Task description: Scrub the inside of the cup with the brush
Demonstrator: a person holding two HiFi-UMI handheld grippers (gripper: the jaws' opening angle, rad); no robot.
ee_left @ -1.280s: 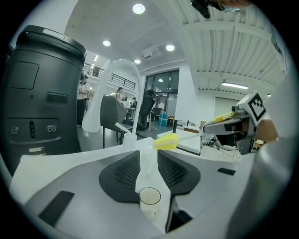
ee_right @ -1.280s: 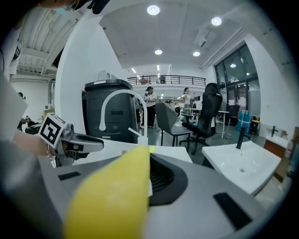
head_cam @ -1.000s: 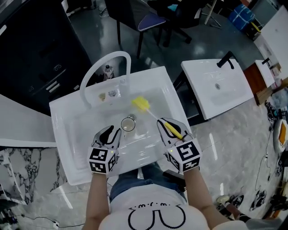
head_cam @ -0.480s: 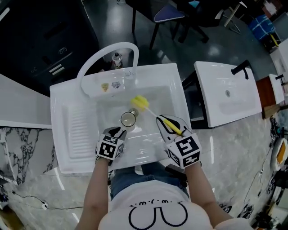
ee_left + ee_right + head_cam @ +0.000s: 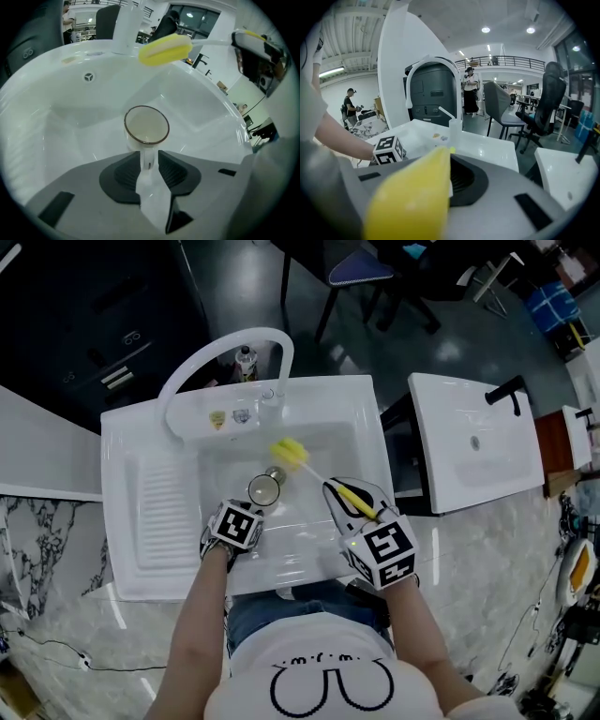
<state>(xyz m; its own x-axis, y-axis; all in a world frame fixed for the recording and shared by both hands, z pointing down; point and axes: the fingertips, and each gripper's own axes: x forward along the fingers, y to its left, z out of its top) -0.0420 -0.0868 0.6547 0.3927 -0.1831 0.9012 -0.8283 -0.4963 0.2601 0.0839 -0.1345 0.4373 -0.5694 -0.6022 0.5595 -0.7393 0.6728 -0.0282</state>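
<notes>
A small cup point(image 5: 266, 488) with a brown rim stands upright in the white sink point(image 5: 309, 563); in the left gripper view the cup point(image 5: 146, 124) is empty. My left gripper point(image 5: 250, 509) has reached it, and its jaws point(image 5: 148, 161) are opening with the cup's handle point(image 5: 146, 157) between the pads. My right gripper point(image 5: 345, 495) is shut on the yellow handle point(image 5: 412, 197) of a brush. The brush's yellow sponge head point(image 5: 291, 455) hangs just right of and behind the cup, above the basin point(image 5: 165, 48).
A tall arched white faucet point(image 5: 225, 351) rises behind the basin. A ribbed drainboard point(image 5: 159, 512) lies to the left. A second white sink point(image 5: 478, 442) stands to the right, and chairs point(image 5: 361, 268) are beyond.
My left gripper has moved forward and turned until its jaws came around the cup's handle. The right gripper and brush have stayed near the cup's right side.
</notes>
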